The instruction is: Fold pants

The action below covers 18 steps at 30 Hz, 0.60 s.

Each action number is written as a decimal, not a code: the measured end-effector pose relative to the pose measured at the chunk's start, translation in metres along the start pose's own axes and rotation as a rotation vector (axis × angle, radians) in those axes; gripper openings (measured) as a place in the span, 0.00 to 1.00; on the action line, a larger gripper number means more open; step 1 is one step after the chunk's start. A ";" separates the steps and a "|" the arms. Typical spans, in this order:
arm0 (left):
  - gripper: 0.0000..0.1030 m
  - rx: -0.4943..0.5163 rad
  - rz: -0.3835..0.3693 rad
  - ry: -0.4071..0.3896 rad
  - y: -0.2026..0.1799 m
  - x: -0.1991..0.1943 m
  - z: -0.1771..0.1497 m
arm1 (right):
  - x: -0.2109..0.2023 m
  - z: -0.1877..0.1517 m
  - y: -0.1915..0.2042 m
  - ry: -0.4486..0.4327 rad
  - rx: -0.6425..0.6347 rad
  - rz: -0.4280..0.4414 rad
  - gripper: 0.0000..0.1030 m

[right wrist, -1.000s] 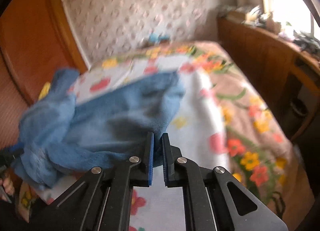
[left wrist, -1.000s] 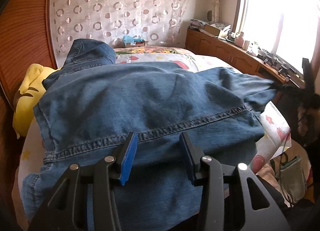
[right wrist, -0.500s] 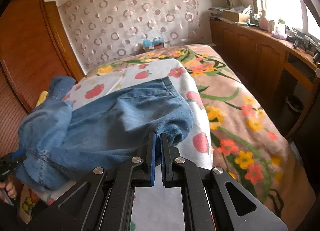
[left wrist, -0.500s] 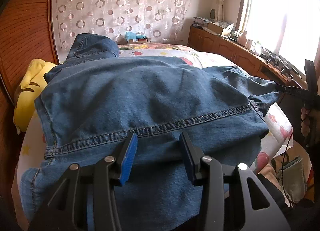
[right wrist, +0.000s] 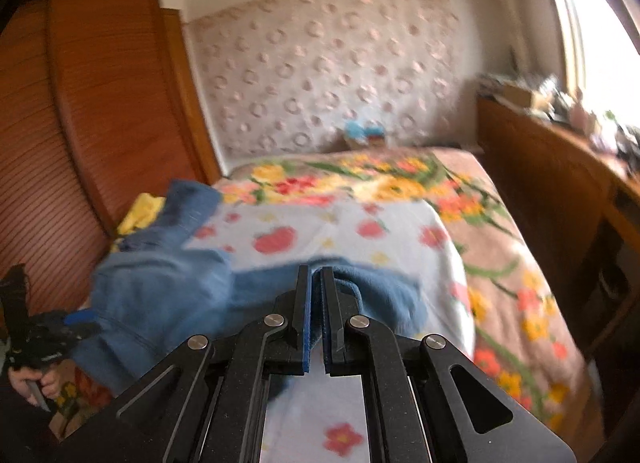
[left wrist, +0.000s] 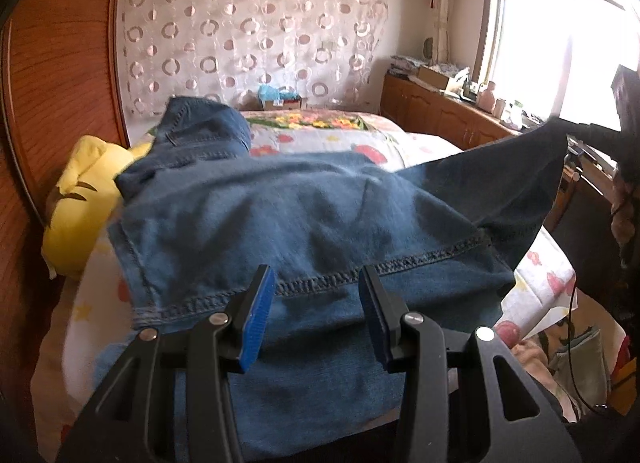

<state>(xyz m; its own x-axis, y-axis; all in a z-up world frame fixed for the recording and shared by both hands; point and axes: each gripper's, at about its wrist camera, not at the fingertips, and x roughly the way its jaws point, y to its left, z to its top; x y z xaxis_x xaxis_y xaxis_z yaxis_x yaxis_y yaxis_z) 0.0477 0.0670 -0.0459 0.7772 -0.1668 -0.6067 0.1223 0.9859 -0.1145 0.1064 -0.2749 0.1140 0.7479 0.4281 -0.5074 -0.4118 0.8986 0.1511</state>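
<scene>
Floral bed point(right wrist: 460, 223) blurred in right view, pants point(left wrist: 300, 215) spread across it, near hem cut off, left gripper point(left wrist: 316, 303) apart above denim, right gripper point(right wrist: 316, 303) clamped on pant corner, now lifted higher than before.

The pants point(left wrist: 304, 223) lie across the bed point(right wrist: 400, 231) before me — a cushion point(left wrist: 80, 199) at their left, cabinets point(left wrist: 440, 119) along the right — my left gripper point(left wrist: 316, 303) over their seam.

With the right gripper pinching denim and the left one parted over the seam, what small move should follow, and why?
Probably carry the right gripper across toward the left side to lay its corner over. It is shut on a fold of the jeans, that corner is raised off the bed, and the left gripper stands open over the stitched seam, gripping nothing.
</scene>
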 end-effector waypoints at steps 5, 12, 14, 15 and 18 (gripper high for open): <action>0.41 -0.003 0.021 -0.026 0.008 -0.017 0.003 | 0.004 0.035 0.068 -0.043 -0.109 0.116 0.01; 0.41 -0.007 0.041 -0.043 0.022 -0.034 -0.001 | 0.040 0.044 0.183 0.015 -0.250 0.350 0.01; 0.41 -0.014 0.044 -0.043 0.027 -0.036 -0.002 | 0.055 0.036 0.207 0.056 -0.284 0.361 0.01; 0.41 -0.018 0.045 -0.042 0.029 -0.036 -0.003 | 0.060 0.033 0.214 0.062 -0.305 0.350 0.06; 0.41 -0.024 0.046 -0.041 0.032 -0.035 -0.005 | 0.073 0.025 0.215 0.084 -0.309 0.321 0.31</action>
<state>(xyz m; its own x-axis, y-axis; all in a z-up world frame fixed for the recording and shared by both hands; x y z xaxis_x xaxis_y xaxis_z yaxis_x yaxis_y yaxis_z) 0.0213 0.1049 -0.0317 0.8065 -0.1204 -0.5788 0.0715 0.9917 -0.1066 0.0854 -0.0483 0.1307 0.5169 0.6597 -0.5455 -0.7618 0.6452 0.0585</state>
